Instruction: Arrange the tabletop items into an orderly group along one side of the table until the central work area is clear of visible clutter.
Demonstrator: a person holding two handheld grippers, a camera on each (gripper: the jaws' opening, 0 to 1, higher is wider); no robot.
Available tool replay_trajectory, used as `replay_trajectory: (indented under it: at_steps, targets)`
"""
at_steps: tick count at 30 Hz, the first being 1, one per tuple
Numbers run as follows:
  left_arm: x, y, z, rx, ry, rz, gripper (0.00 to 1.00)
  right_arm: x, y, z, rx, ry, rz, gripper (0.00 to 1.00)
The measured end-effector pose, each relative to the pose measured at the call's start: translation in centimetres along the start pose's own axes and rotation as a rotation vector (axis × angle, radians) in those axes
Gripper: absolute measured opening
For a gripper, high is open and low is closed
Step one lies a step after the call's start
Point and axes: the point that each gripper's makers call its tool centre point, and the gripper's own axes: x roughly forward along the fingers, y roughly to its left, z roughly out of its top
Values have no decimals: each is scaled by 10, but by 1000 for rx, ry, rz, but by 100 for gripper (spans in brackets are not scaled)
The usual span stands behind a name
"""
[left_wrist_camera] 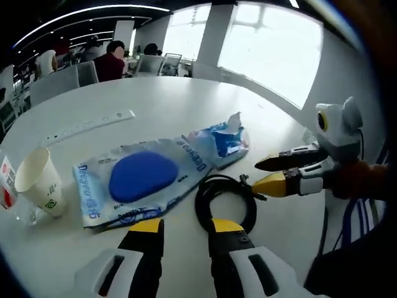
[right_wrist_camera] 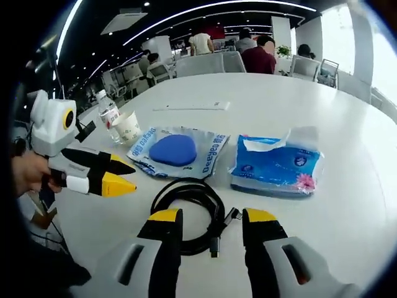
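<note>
Both grippers, left gripper (left_wrist_camera: 186,228) and right gripper (right_wrist_camera: 214,218), hover with fingers spread near a coiled black cable (right_wrist_camera: 189,212) on the white desk (right_wrist_camera: 298,105), wipes packet (right_wrist_camera: 175,151) beyond.

Beyond the worktop (right_wrist_camera: 347,205), people (right_wrist_camera: 258,57) sit at other desks with their backs turned, among grey chairs (right_wrist_camera: 216,63). One person (right_wrist_camera: 200,42) in a pale top stands farther off. Bright windows (left_wrist_camera: 273,49) line one wall, with a white pillar (left_wrist_camera: 211,34) between them. Curved light strips (right_wrist_camera: 205,12) cross the dark ceiling.
</note>
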Motion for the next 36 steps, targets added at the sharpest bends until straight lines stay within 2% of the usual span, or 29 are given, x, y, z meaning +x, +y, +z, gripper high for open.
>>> replay_trajectory:
  at_steps: [8, 15, 20, 24, 27, 31, 36]
  targets:
    - [17, -12, 2, 17, 31, -33, 23, 4, -5, -14, 56, 33, -13, 28]
    - [31, -18, 1, 27, 67, -54, 21, 8, -1, -26, 105, 53, -3, 28]
    - [38, -21, -4, 29, 91, -67, 18, 11, 2, -29, 131, 60, -1, 26]
    - [42, -22, -9, 30, 110, -69, 17, 11, 2, -30, 131, 58, -8, 20]
    - [45, -23, -11, 31, 117, -69, 17, 17, 2, -34, 154, 69, -8, 20]
    - [47, -21, -13, 44, 122, -64, 12, 17, 1, -35, 156, 69, -15, 17]
    - [47, -21, -14, 6, 129, -78, 10, 18, 1, -36, 174, 69, -15, 14]
